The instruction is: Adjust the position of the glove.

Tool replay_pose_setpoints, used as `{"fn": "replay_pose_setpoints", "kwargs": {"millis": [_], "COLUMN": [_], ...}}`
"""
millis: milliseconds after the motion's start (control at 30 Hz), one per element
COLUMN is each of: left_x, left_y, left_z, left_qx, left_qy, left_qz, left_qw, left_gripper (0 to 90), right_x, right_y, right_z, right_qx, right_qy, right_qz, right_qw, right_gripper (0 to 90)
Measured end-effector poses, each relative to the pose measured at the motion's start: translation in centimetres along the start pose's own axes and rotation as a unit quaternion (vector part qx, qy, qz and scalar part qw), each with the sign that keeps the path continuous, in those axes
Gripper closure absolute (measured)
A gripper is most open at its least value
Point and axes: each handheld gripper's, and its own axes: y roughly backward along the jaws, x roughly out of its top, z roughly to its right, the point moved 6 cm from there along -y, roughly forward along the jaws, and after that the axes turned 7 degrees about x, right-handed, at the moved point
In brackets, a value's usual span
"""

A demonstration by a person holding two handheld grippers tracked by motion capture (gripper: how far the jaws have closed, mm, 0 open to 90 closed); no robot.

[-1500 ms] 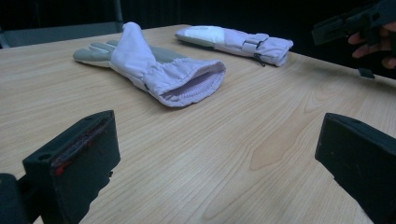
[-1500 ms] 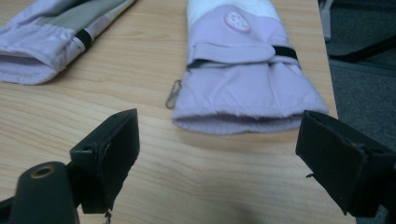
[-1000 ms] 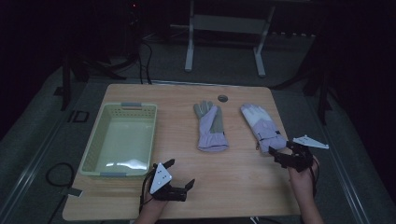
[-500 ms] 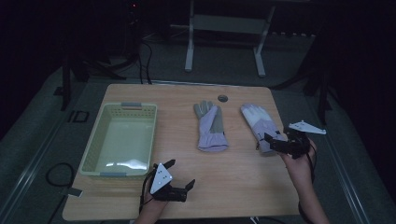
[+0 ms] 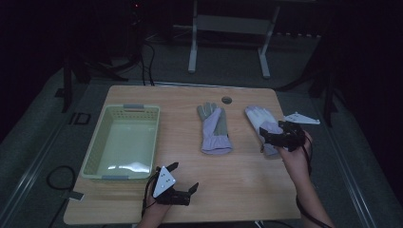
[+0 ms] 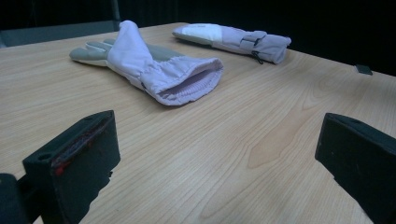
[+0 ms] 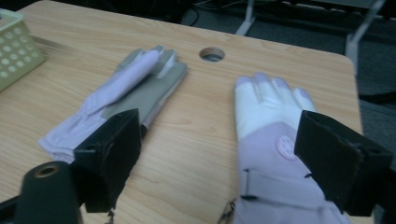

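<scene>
With jaws apart over the right glove's (image 5: 260,124) cuff, the right hand-held gripper (image 5: 272,138) should lower squarely and pinch the cuff's fabric, while the left hand-held gripper (image 5: 183,185) waits open.

Dim room, grey floor (image 5: 45,156), perhaps a metal stand (image 5: 228,28)

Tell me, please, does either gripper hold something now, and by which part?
Nothing is held. The right gripper hangs open over the cuff end of the right glove; the left gripper rests open on the table.
</scene>
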Motion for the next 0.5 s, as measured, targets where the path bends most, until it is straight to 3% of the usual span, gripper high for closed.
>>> {"fn": "replay_pose_setpoints", "kwargs": {"millis": [500], "left_x": [0.0], "left_y": [0.0], "left_z": [0.1], "left_qx": [-0.008], "left_qy": [0.001], "left_qz": [-0.001], "left_qw": [1.0], "left_gripper": [0.0], "right_x": [3.1], "right_y": [-3.7], "right_z": [-3.6], "right_qx": [0.042], "right_qy": [0.013], "right_qz": [0.003], "right_qw": [0.999], "right_gripper": [18.6]}}
